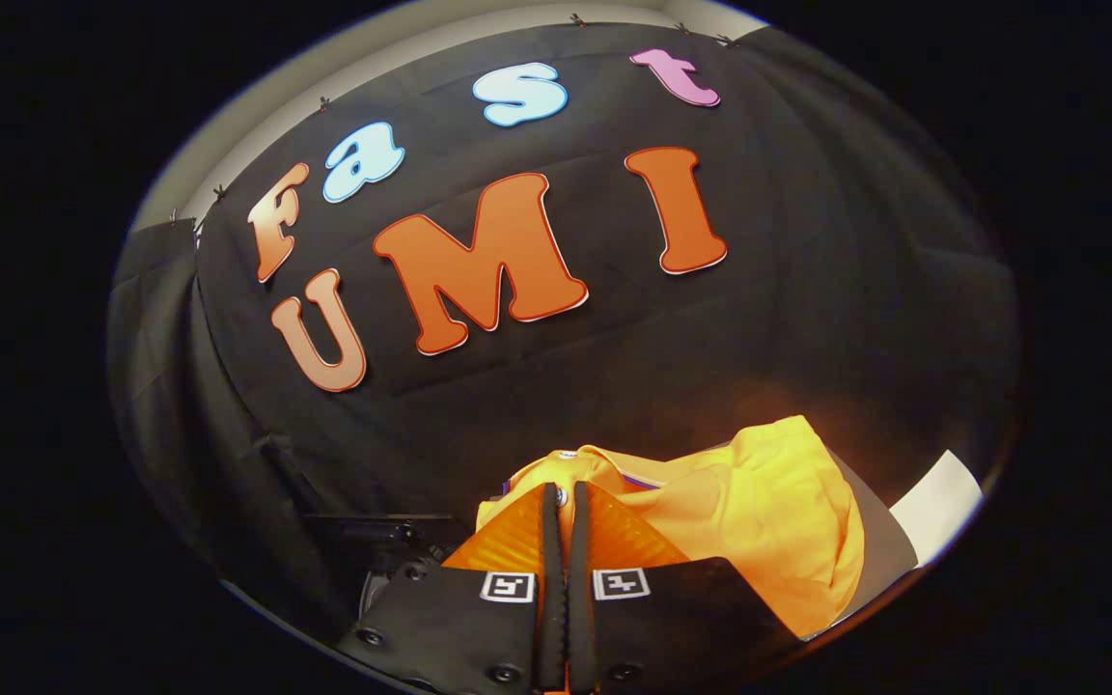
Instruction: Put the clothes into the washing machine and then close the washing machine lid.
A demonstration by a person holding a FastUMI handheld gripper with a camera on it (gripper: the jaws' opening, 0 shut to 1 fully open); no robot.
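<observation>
Black cloth walls your booth behind everything. Your gripper [564, 502] is clenched on a bright orange-yellow fabric garment [759, 512], whose crumpled folds spill ahead and to the right, its lower part hidden behind the fingers. Beyond it lies a white sheet [937, 502], partly cut off.

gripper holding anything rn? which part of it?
Yes: the gripper is shut on the orange garment, jaws pinching a fold at its near edge. The rest hangs ahead and to the side of the fingers.
</observation>
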